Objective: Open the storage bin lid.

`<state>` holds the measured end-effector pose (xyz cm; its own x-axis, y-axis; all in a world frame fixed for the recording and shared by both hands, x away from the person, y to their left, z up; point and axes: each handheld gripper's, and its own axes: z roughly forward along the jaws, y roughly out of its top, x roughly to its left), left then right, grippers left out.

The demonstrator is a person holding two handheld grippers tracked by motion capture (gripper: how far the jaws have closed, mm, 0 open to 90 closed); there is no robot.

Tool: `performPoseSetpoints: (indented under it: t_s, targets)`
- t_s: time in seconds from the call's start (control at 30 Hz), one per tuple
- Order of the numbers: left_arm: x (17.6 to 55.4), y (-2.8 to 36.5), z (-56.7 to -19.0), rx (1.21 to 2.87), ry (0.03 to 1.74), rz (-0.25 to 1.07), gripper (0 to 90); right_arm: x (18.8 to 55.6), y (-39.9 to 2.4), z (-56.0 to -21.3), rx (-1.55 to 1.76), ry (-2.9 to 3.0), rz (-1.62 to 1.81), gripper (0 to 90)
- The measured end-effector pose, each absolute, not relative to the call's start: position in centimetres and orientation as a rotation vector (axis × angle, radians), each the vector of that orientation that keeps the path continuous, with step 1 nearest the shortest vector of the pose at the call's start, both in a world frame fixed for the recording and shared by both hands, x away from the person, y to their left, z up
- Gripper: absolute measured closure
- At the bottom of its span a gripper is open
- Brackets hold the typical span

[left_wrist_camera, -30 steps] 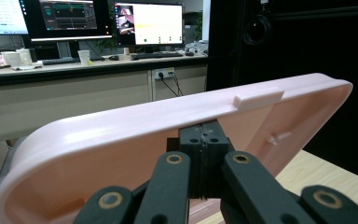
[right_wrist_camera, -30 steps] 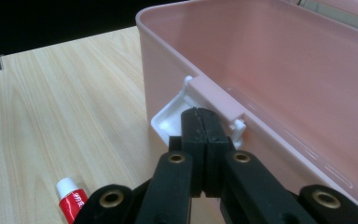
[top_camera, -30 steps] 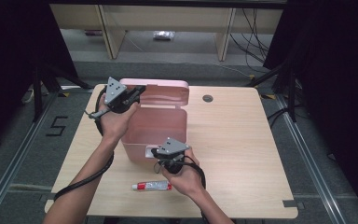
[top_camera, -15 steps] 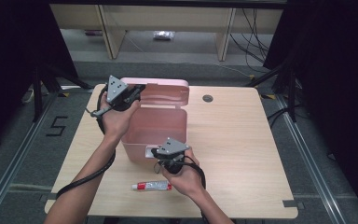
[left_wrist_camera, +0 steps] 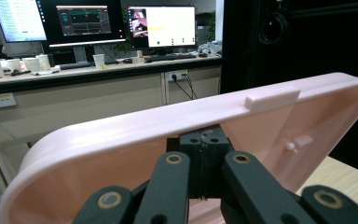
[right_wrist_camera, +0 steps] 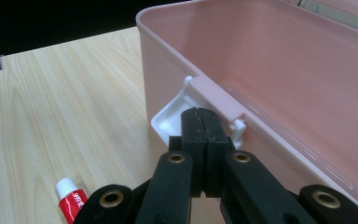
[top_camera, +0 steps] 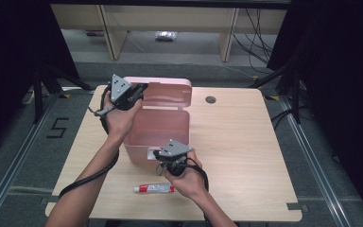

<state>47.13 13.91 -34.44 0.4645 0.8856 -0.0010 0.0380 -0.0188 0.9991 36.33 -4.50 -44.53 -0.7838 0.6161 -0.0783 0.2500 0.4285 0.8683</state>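
Note:
A pink plastic box (top_camera: 158,125) stands open on the wooden table (top_camera: 246,142), its lid (top_camera: 168,92) raised upright at the back. My left gripper (top_camera: 142,88) is shut, its closed tips resting against the inner rim of the lid (left_wrist_camera: 121,135); in the left gripper view the left gripper (left_wrist_camera: 205,140) has nothing between its jaws. My right gripper (top_camera: 157,153) is shut at the box's front wall. In the right gripper view, the right gripper (right_wrist_camera: 199,116) touches the white latch (right_wrist_camera: 170,116) under the box's rim (right_wrist_camera: 270,60). A red and white toothpaste tube (top_camera: 154,188) lies in front of the box.
A round cable hole (top_camera: 211,100) sits in the table's far side. The right half of the table is bare wood. Beyond the lid, a desk with monitors (left_wrist_camera: 88,21) and cups shows in the left gripper view. The toothpaste tube's cap end (right_wrist_camera: 72,198) lies near my right gripper.

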Motion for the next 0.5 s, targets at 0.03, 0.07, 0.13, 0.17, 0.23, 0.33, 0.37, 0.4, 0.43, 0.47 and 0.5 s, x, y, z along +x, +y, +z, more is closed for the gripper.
performPoseSetpoints:
  t_s: [0.03, 0.07, 0.13, 0.17, 0.23, 0.33, 0.37, 0.4, 0.43, 0.47, 0.5]
  targets:
    - [47.14, 13.88, -34.44, 1.435, 0.871, 0.830, 89.5, 36.32, -4.50, -44.54, 0.737, 2.300, 1.304, 90.0]
    - [47.19, 13.87, -34.42, 1.434, 0.872, 0.829, 89.5, 36.39, -4.54, -44.53, 0.724, 2.296, 1.300, 90.0]
    - [47.34, 13.95, -34.34, 1.435, 0.863, 0.849, 89.5, 36.38, -4.53, -44.52, 0.724, 2.296, 1.300, 90.0]
    - [47.36, 13.85, -34.36, 1.433, 0.872, 0.834, 89.5, 36.38, -4.54, -44.53, 0.724, 2.296, 1.301, 90.0]
    - [47.51, 13.89, -34.32, 1.435, 0.863, 0.854, 89.5, 36.36, -4.63, -44.44, 0.722, 2.314, 1.292, 90.0]
    - [47.58, 13.77, -34.37, 1.432, 0.874, 0.841, 89.5, 36.36, -4.63, -44.45, 0.724, 2.315, 1.293, 90.0]
    - [47.61, 13.77, -34.36, 1.433, 0.874, 0.843, 89.4, 36.36, -4.56, -44.52, 0.726, 2.302, 1.301, 90.0]
    - [47.70, 13.83, -34.32, 1.432, 0.867, 0.858, 89.4, 36.36, -4.58, -44.50, 0.724, 2.305, 1.298, 90.0]
    - [47.74, 13.81, -34.32, 1.431, 0.869, 0.858, 89.4, 36.36, -4.62, -44.45, 0.724, 2.314, 1.294, 90.0]
    - [47.72, 13.73, -34.36, 1.430, 0.878, 0.844, 89.3, 36.37, -4.57, -44.50, 0.724, 2.305, 1.298, 90.0]
    - [47.74, 13.70, -34.38, 1.429, 0.881, 0.841, 89.3, 36.36, -4.53, -44.55, 0.726, 2.296, 1.302, 90.0]
